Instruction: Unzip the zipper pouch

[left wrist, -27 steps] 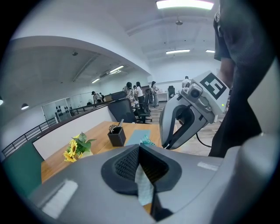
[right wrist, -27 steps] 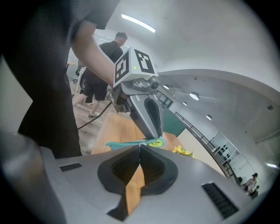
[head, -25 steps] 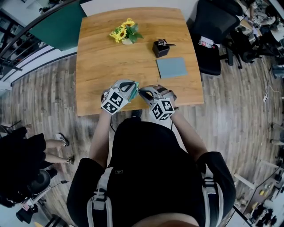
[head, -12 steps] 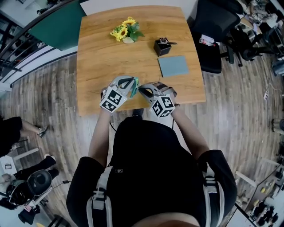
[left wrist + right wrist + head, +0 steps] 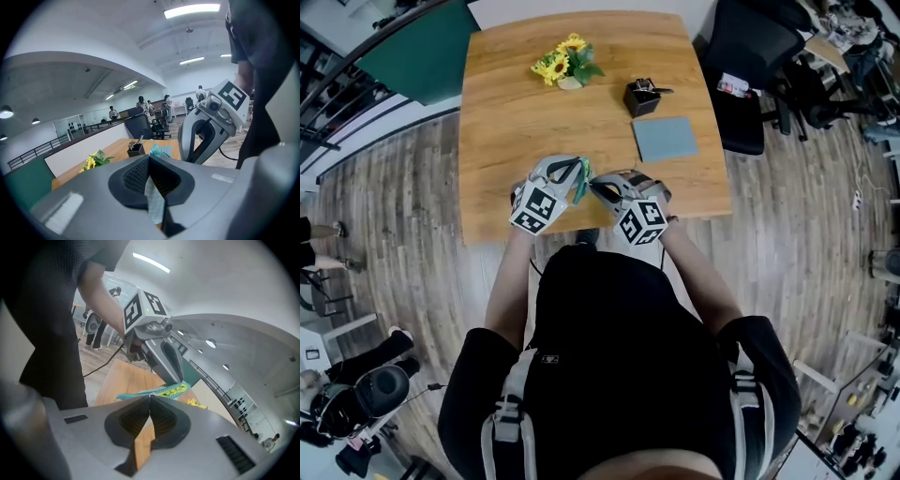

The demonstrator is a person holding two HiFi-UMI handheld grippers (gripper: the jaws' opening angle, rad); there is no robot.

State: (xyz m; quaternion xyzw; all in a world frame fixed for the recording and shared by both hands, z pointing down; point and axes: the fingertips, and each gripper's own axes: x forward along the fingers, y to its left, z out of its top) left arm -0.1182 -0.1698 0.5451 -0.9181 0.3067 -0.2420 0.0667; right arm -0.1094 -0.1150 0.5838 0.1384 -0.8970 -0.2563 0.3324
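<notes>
A teal zipper pouch (image 5: 584, 172) hangs between my two grippers over the near edge of the wooden table (image 5: 506, 122). My left gripper (image 5: 580, 180) is shut on it. In the left gripper view a strip of teal fabric (image 5: 154, 201) is pinched between the pads of that gripper (image 5: 150, 157), and more pouch (image 5: 160, 150) shows just beyond. My right gripper (image 5: 593, 185) faces it, nearly tip to tip. In the right gripper view the pouch (image 5: 159, 391) with its yellow zipper teeth lies against the shut tips of that gripper (image 5: 150, 397). The piece it pinches is hidden.
On the far side of the table stand yellow artificial flowers (image 5: 563, 66), a small black box (image 5: 642, 97) and a flat blue-grey pad (image 5: 665, 138). A black office chair (image 5: 750, 56) stands at the right, a green board (image 5: 422, 56) at the back left.
Both grippers keep their hold on the pouch in almost the same place; the left one has edged slightly up. A bystander at the lower left has walked out of view.
</notes>
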